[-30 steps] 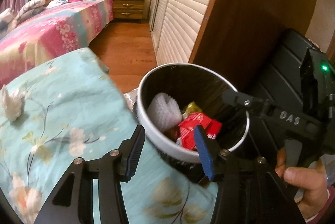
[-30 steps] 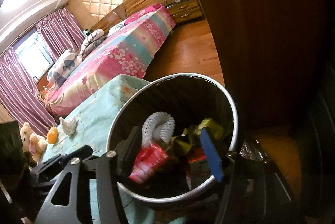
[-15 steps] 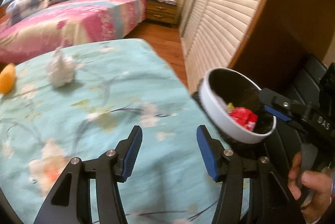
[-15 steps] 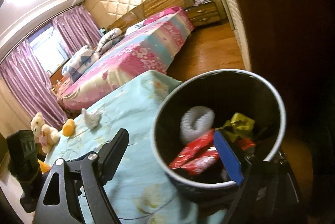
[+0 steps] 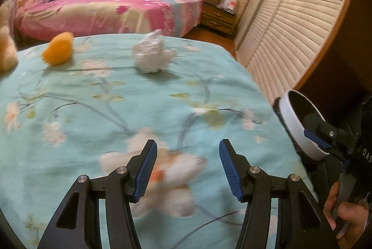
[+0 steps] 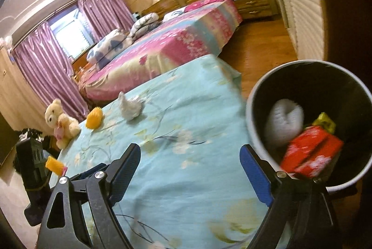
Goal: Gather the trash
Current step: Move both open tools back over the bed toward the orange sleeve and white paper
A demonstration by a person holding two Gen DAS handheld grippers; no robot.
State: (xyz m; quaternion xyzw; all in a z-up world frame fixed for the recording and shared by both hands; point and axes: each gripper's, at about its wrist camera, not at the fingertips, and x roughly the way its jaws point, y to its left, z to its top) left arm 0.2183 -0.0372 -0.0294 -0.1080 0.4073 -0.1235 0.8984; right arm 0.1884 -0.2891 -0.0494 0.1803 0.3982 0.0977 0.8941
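Observation:
A crumpled white paper ball (image 5: 151, 55) (image 6: 130, 107) lies on the turquoise floral bedspread (image 5: 93, 109), well ahead of both grippers. My left gripper (image 5: 187, 144) hangs open over the bedspread with nothing between its blue pads. My right gripper (image 6: 190, 151) is opening its jaws, and they are empty. The black bin with a white rim (image 6: 250, 114) (image 5: 290, 123) stands at the bed's right edge, to the right of that gripper. It holds a red packet (image 6: 311, 151), a white foam sleeve (image 6: 283, 123) and a yellow wrapper (image 6: 325, 123).
An orange spiky ball (image 6: 94, 121) (image 5: 58, 48) and a teddy bear (image 6: 60, 123) sit at the bedspread's far left. A second orange spiky piece (image 6: 54, 165) lies nearer, by the left gripper's body. A pink bed (image 6: 174, 39), a wooden floor and slatted wardrobe doors (image 5: 290, 39) lie beyond.
Both views have swung left, from the bin to the bedspread. The right jaws have widened, and the red packet that was between them now lies in the bin. The left jaws opened a little.

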